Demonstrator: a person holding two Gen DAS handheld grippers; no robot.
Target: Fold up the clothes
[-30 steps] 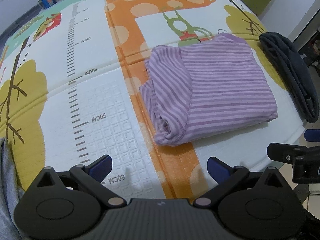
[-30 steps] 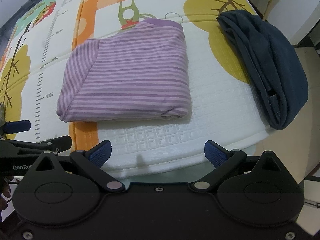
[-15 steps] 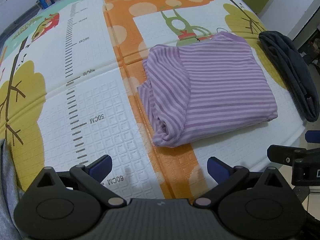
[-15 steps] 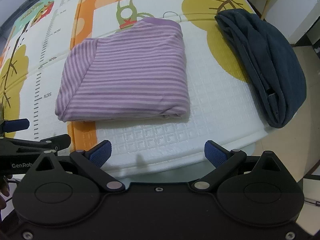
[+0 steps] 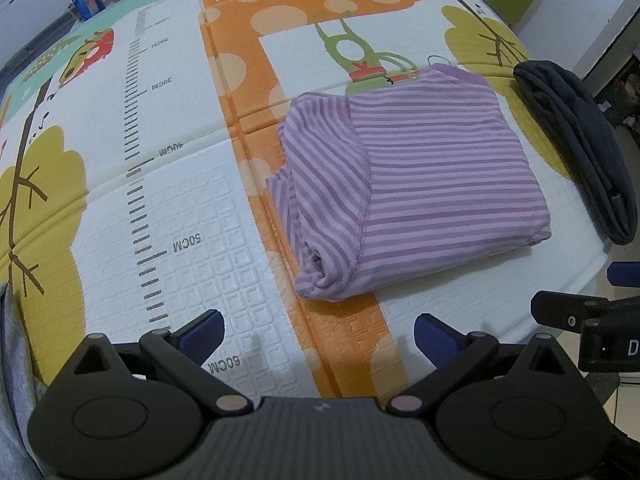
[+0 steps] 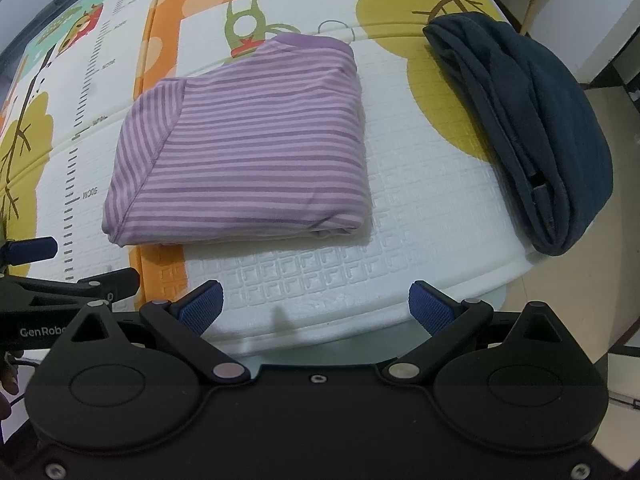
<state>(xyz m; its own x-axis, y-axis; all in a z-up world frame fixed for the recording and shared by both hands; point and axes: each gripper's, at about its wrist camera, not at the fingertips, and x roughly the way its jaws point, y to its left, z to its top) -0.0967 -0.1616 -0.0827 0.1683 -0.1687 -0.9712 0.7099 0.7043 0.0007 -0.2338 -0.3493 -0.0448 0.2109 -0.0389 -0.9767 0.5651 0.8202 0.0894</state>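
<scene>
Lying right of striped shirt [image 6: 244, 152]: dark garment [image 6: 552, 136], apart.

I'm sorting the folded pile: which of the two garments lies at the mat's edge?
The dark navy garment, plain and bunched along the play mat's right edge. The purple striped shirt lies further in, on the giraffe print.

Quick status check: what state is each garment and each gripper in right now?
Purple striped shirt: folded into a rectangle, lying flat on the play mat.
Dark blue garment: folded, at the mat's right edge, apart from the shirt.
Left gripper: open, empty.
Right gripper: open, empty.
</scene>
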